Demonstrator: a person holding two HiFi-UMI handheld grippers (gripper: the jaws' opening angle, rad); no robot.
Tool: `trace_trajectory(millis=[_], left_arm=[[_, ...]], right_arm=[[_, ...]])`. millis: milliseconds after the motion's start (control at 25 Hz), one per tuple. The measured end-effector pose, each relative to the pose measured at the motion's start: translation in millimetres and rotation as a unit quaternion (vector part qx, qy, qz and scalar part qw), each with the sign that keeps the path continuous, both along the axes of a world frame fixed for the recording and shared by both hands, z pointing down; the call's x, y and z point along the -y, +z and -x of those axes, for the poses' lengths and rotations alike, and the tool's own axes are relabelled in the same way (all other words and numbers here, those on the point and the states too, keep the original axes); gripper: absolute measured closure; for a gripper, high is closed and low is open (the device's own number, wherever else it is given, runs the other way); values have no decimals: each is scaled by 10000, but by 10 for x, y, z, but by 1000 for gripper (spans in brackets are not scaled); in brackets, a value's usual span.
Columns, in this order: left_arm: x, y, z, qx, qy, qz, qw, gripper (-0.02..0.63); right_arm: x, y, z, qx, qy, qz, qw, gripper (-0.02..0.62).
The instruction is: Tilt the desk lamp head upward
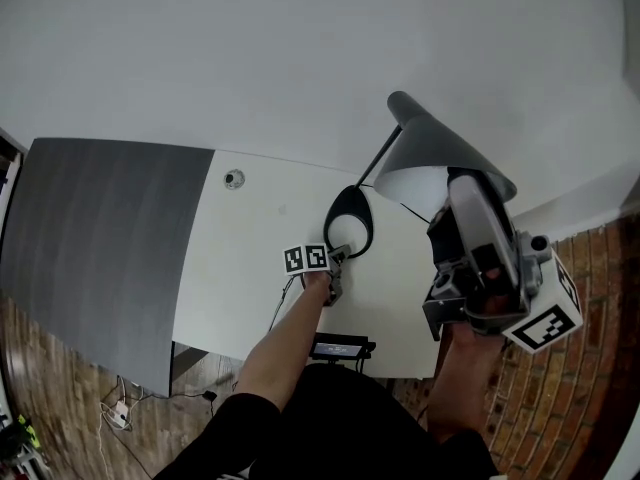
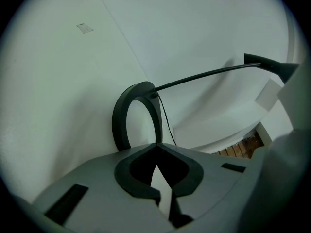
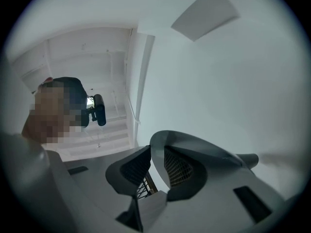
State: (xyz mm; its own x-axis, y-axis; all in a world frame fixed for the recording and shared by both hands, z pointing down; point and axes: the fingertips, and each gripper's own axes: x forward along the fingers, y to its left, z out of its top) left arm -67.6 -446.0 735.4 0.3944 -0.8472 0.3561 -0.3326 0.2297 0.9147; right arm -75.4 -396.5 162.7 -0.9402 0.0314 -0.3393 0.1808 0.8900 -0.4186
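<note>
**Right tongs on lamp head, left tongs at base**

Your right tongs (image 3: 156, 153), nearest you at the right, point upward and are clamped on the rim of the lamp head (image 1: 445, 148). The thin grey rim sits between both pads. The lamp head is a grey cone with a white inside. It stands over the far right part of the white table (image 1: 240, 268), with its open side turned toward you. A thin black arm (image 2: 204, 75) runs from the head down to the black ring base (image 2: 120, 123), which lies flat on the table. Your left tongs (image 2: 155, 144) are at the near edge of that base and point slightly down. Their tips are together with nothing between them. Whether they touch the ring cannot be told. A dark grey panel (image 1: 100, 238) adjoins the table on the left.
</note>
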Motion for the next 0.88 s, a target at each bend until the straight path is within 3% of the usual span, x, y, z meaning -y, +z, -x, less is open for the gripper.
trace_trajectory(millis=[880], left_arm=[[-8, 10, 30, 30, -21, -8, 10000, 594]], right_arm=[[164, -189, 93, 233, -505, 1034, 9931, 502]])
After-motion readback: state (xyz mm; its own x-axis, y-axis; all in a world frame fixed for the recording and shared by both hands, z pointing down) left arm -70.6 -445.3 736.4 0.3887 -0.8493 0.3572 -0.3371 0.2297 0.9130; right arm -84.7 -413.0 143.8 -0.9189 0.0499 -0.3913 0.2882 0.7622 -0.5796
